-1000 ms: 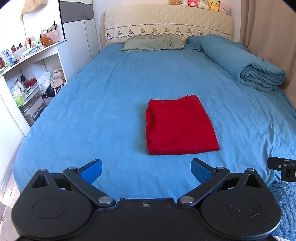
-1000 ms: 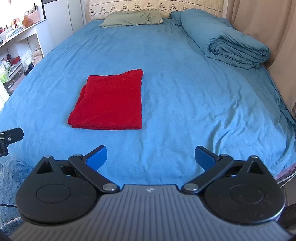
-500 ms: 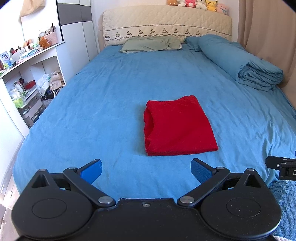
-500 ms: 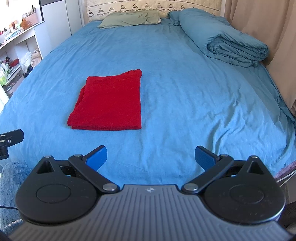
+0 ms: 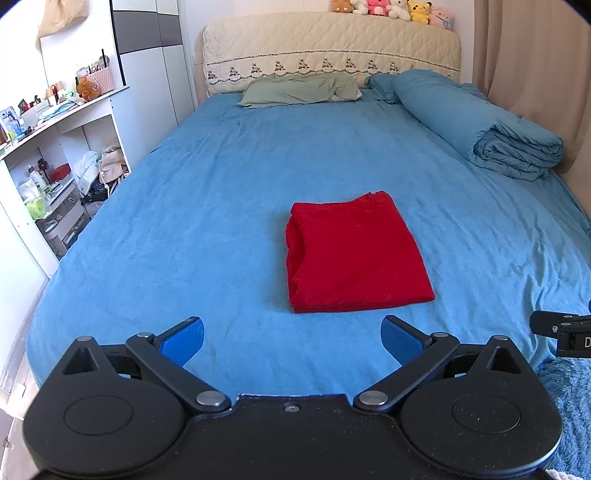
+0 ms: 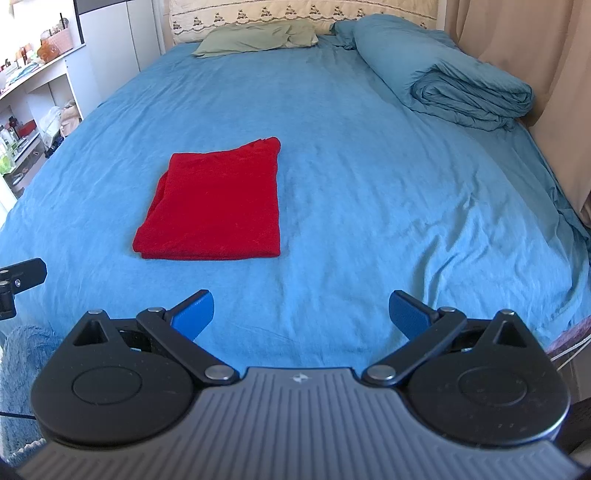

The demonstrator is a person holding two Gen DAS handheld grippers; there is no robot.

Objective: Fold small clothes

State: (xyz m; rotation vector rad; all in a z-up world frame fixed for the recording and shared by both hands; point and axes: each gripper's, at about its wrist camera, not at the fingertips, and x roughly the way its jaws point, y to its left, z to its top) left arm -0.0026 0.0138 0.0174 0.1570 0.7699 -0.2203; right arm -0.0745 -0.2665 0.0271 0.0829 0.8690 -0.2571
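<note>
A red garment [image 5: 356, 254] lies folded into a flat rectangle on the blue sheet of the bed [image 5: 207, 206], near the middle of the mattress and toward its near end. In the left wrist view its layered, open edges face left and its near edge shows stacked folds; the right side is a clean straight line. In the right wrist view the same garment [image 6: 218, 206] sits to the left of centre, well apart from everything else on the bed.

The left gripper [image 5: 291, 339] hovers over the near edge of the bed with its blue fingers [image 5: 183, 339] spread wide, holding nothing; the garment lies just beyond the gap between them. The right gripper [image 6: 301, 314] is likewise spread wide and empty, its blue fingers [image 6: 408, 314] over bare sheet, with the garment off to the far left of it. Neither gripper touches the cloth.

At the far end of the bed a green pillow [image 5: 299, 88] rests against the cream quilted headboard [image 5: 332, 40], and small plush toys [image 5: 391, 9] line the top of it. A rolled blue duvet [image 5: 491, 129] lies along the far right side beside a beige curtain [image 5: 535, 62]. On the left stands a white shelf unit [image 5: 59, 147] crowded with bottles and bags.
</note>
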